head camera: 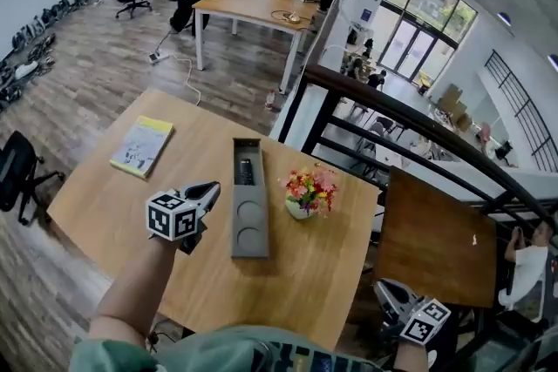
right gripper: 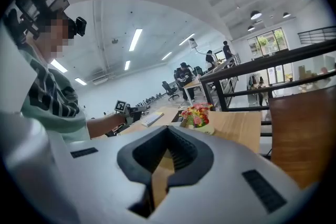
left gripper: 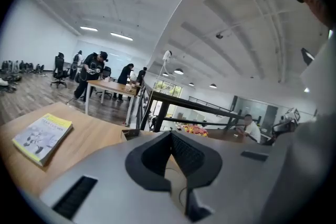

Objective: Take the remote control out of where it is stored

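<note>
Grey throughout. Logging left tool point(head camera: 207, 187) pressed together, pinching nothing, over the wooden worktop point(head camera: 105, 196). Logging right tool point(head camera: 385, 288) likewise pressed together and empty, off the worktop's right edge. Finding black remote control point(head camera: 246, 172) lying in the far slot of the grey tray point(head camera: 249, 226), just right of the left tool. Noting flowers point(head camera: 311, 190) beside the tray, yellow booklet point(head camera: 142, 145) well to the left.

Wood-grain table point(head camera: 105, 187), matt plastic tray point(head camera: 249, 190)
</note>
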Available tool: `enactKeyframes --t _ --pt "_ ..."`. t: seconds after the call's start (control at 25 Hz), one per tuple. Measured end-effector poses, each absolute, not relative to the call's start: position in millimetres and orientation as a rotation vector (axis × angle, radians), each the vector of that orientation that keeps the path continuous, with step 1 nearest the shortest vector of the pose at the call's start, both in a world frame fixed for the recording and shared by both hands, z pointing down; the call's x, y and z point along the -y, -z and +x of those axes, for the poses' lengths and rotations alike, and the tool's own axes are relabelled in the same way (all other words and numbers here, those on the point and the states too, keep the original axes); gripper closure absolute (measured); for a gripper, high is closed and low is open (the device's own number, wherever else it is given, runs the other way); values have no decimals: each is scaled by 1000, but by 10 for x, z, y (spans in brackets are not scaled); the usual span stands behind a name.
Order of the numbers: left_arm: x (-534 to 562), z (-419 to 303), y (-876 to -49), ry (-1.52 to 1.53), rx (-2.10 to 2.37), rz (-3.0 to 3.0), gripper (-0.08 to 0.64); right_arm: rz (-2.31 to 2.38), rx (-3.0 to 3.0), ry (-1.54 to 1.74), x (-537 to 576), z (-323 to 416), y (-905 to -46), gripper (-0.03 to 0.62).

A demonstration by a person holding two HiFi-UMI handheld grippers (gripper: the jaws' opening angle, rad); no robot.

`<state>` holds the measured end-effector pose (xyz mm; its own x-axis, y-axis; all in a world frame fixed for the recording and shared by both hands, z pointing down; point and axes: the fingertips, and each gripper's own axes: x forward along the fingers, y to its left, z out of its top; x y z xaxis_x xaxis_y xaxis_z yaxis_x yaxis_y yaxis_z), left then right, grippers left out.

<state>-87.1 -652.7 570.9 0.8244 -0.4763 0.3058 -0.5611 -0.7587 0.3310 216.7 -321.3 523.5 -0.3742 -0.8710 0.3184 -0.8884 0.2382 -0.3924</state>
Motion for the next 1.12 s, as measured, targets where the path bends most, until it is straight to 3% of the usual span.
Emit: enactKeyframes --t 0.28,0.56,0.8,1.12 --pt "6863 -65 -5842 -484 1033 2404 566 1559 2578 -851 3212 3098 -5413 595" --pt "7791 569 -6627 -721 952 2203 566 1653 2566 -969 3248 3315 -5792 595" --pt "8266 662 -7257 -879 1000 1968 429 1714 2492 -1005 3247 3598 -5971 595" --pt "8294 602 -7758 -1071 1008 1792 360 1799 2511 -950 3378 4081 -5980 595"
